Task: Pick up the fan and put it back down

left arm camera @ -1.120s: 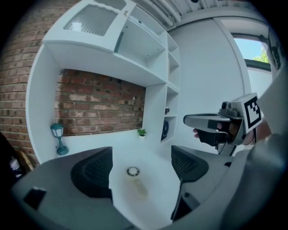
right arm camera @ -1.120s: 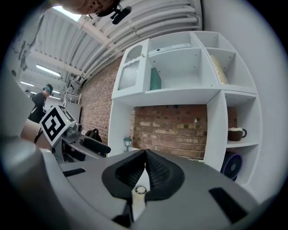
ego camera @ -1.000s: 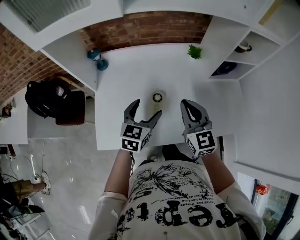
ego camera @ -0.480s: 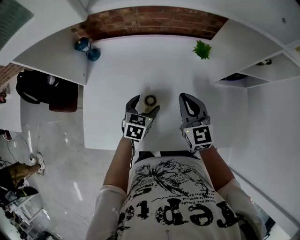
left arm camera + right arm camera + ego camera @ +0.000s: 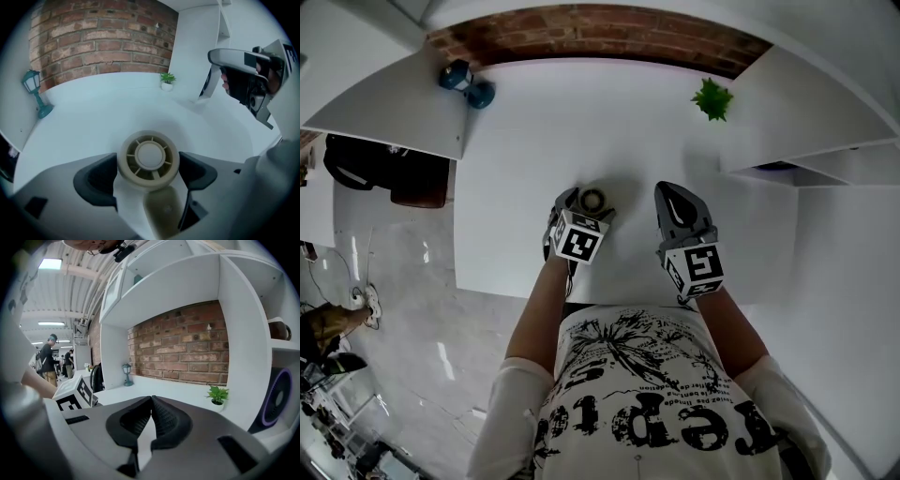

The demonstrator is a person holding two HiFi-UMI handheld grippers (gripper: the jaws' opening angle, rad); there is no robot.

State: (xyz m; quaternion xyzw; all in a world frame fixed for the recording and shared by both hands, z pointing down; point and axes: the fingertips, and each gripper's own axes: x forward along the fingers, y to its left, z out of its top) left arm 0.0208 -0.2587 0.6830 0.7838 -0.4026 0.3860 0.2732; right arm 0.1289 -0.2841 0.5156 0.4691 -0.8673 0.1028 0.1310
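1. The fan (image 5: 148, 158), a small beige one with a round grilled head, stands on the white table (image 5: 534, 122) just left of centre in the head view, near the table's near edge.
2. The left gripper (image 5: 586, 206) straddles it. Its jaws are part-way apart, and the dark pads look pressed against both sides of the head, probably so that a lift carries the whole fan without tipping.
3. Whether the base has left the table cannot be told.
4. The right gripper (image 5: 672, 197) hangs right of centre with its jaws together and nothing between them. It is likely kept aside because one gripper is enough.
5. The lift appears to be the next step.
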